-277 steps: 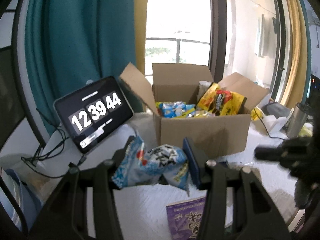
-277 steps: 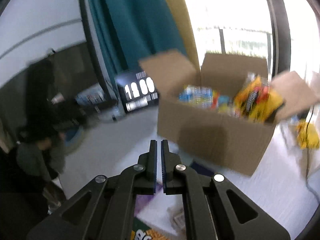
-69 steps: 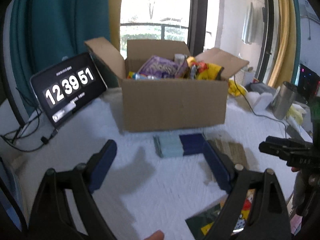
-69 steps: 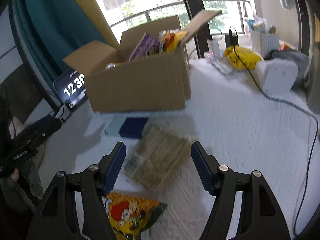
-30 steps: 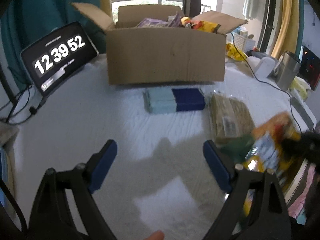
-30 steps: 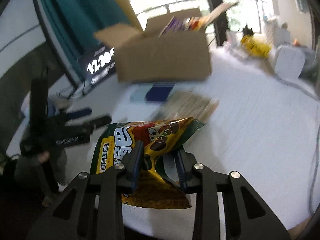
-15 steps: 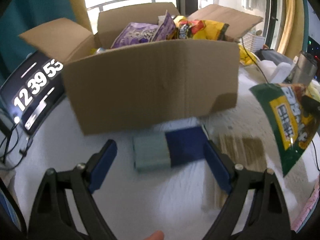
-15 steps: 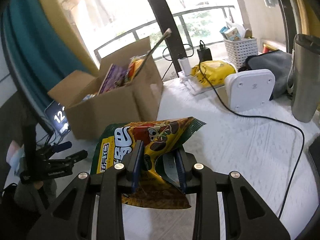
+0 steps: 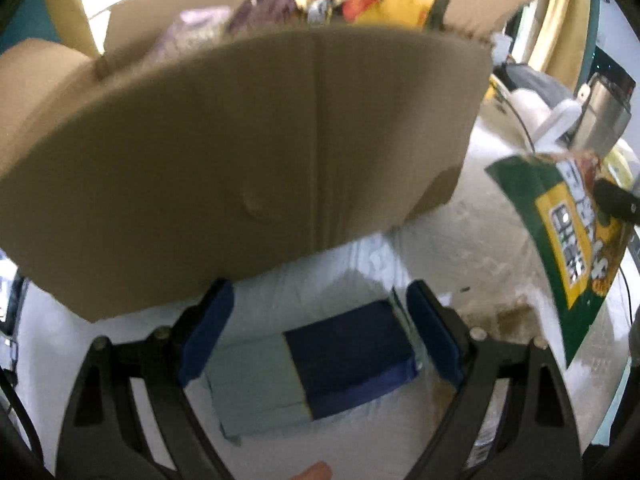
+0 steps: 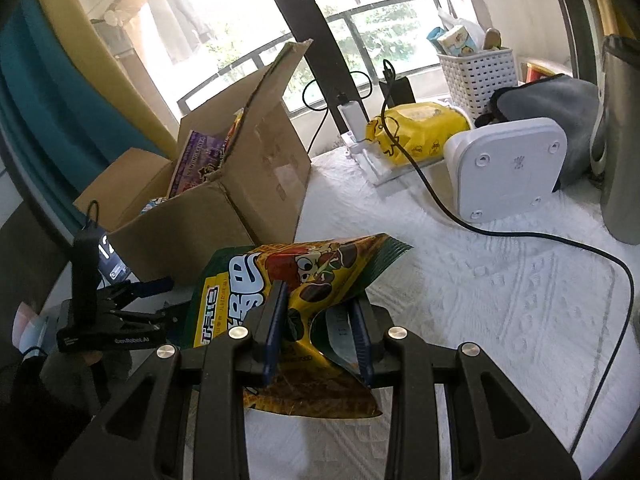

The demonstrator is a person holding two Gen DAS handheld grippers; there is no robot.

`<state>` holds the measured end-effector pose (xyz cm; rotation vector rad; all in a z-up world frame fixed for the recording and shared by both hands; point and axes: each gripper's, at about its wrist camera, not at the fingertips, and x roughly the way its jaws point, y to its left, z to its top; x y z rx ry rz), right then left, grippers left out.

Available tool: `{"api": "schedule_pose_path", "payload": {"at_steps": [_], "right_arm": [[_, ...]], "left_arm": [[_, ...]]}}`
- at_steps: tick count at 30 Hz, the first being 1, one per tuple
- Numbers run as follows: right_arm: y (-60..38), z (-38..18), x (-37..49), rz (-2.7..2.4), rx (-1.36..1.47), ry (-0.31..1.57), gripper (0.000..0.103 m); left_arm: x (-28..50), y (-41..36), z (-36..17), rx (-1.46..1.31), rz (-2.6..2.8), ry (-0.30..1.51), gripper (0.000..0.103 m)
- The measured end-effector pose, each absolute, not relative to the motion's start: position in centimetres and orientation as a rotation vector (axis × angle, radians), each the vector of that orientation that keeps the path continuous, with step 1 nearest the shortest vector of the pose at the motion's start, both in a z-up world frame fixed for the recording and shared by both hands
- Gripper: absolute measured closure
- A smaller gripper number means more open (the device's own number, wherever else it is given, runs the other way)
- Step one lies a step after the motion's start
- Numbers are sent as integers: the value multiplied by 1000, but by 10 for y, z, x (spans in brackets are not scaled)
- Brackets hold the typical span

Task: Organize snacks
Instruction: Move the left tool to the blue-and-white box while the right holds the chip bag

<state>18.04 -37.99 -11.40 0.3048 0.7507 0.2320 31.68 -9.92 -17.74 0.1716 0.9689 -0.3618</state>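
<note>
**Two grippers at the snack box, one loaded and one empty**

Largest in both views is the white textured table cover [image 10: 500,280], which carries everything else. On it stands the open cardboard box [image 9: 248,152], flaps up, with snack packets showing over its rim: a purple packet [image 10: 196,160] leaning inside and a yellow-and-red packet [image 9: 396,4] at the top edge in the left wrist view.

Next in size is the green-and-yellow snack bag [image 10: 288,280]. The right gripper [image 10: 318,332] is clamped on it, its blue pads pinching the crumpled lower part so the bag stands up off the cloth, just beside the box's near corner. The same bag hangs at the right edge of the left wrist view.

The left gripper [image 9: 320,336] has its jaws spread wide with nothing pressed between them. Below and between the fingers lies a flat two-tone packet [image 9: 312,364], pale green at one end and dark blue at the other, resting on the cloth just in front of the box; the pads stand clear of it on both sides.

Behind, on the cloth, are a white device [image 10: 508,164] with a black cable [image 10: 440,204], a yellow pouch [image 10: 416,128] and a white basket [image 10: 476,72].
</note>
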Motion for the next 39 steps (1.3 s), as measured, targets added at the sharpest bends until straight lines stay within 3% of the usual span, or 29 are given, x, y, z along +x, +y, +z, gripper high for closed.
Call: {"api": "schedule_pose_path", "payload": {"at_steps": [21,30,39], "right_arm": [[-357,-118,160,229,295,777,70],[-337,-110,145,240,266,769,70],[-326,-103,138,234,245,761,70]], "left_arm": [[234,-57,-183,131,-417,1069,14],[200,-35,-171,94,-427,1011,14],[185,-48,-175,274,-514,976,14]]}}
